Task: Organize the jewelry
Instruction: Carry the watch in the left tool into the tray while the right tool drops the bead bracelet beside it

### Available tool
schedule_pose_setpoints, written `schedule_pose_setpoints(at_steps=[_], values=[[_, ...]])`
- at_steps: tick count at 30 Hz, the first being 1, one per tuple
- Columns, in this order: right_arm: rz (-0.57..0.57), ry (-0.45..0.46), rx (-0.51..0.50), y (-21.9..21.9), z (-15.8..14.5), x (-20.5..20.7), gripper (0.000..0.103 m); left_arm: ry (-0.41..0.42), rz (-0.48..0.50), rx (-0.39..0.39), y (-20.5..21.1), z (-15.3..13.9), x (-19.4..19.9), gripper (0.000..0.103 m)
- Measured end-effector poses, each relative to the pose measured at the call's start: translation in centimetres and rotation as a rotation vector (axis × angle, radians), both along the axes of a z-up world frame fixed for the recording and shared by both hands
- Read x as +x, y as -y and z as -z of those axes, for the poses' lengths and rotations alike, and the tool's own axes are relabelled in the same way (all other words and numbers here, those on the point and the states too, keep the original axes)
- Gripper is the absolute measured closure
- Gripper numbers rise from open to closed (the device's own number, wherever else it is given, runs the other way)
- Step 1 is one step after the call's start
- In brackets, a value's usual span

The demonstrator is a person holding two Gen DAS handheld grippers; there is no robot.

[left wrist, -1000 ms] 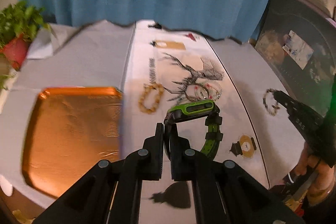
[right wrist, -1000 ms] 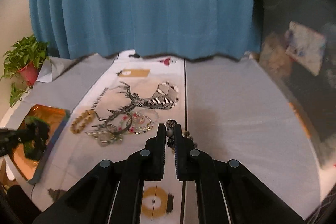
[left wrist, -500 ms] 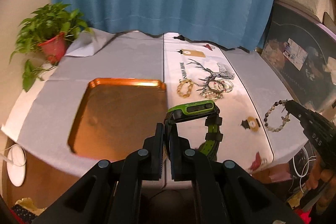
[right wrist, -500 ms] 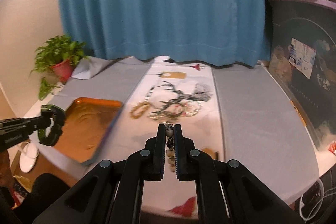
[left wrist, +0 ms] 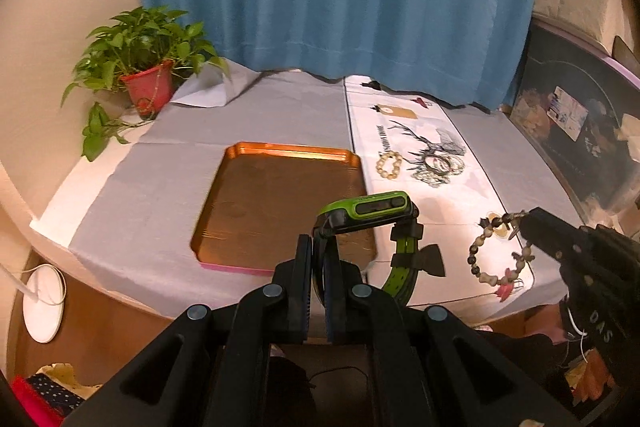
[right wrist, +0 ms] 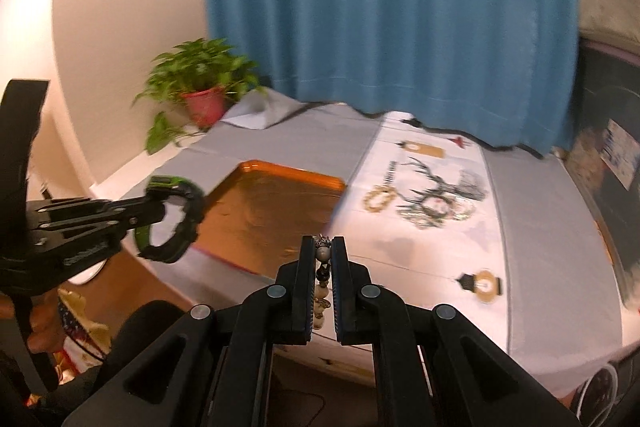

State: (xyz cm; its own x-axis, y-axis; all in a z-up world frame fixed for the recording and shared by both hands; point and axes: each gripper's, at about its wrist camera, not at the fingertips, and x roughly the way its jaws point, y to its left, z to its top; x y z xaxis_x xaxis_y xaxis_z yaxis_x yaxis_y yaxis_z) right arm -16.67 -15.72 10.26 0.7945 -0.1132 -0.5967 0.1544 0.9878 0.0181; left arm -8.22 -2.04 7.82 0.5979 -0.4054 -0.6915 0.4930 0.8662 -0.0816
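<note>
Both tools loaded, both off the near edge of the bench (left wrist: pixel 280 115). Left tool (left wrist: pixel 318 251) clamped narrow on the strap of the green watch (left wrist: pixel 370 207); watch hangs in the air past the near-right corner of the orange tray (left wrist: pixel 276 151). Right tool (right wrist: pixel 327 251) pinched on the bead bracelet (left wrist: pixel 500 251), loop dangling at 3 o'clock of the watch, clear of the bench.

Likely step: carry both to the tray. Bring the watch in toward 11 o'clock, lower until the strap touches, then release. Bracelet swings, so move it level and slow, set down beside the watch, not on it. Remaining bracelets (left wrist: pixel 424 163) at 1 o'clock of the tray, untouched.
</note>
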Motion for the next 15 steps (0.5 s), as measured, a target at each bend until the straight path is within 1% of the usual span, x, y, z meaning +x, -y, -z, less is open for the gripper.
schedule_pose_setpoints(at_steps=[2,6,12,15], values=[[-0.022,-0.005,0.001,-1.1,0.1,0.8,0.095,-0.005,-0.006,-0.004,-0.5,0.2,0.5,0.1],[-0.053,-0.021,0.009,-2.2,0.8,2.8,0.095,0.007,-0.02,0.017,-0.9,0.9,2.1,0.1],[-0.072,-0.05,0.024,-2.2,2.5,7.0,0.095,0.01,-0.043,0.052,-0.6,2.4,5.4,0.1],[-0.082,-0.063,0.024,-2.0,3.6,9.5,0.095,0.006,-0.053,0.057,-0.5,3.1,7.4,0.1]])
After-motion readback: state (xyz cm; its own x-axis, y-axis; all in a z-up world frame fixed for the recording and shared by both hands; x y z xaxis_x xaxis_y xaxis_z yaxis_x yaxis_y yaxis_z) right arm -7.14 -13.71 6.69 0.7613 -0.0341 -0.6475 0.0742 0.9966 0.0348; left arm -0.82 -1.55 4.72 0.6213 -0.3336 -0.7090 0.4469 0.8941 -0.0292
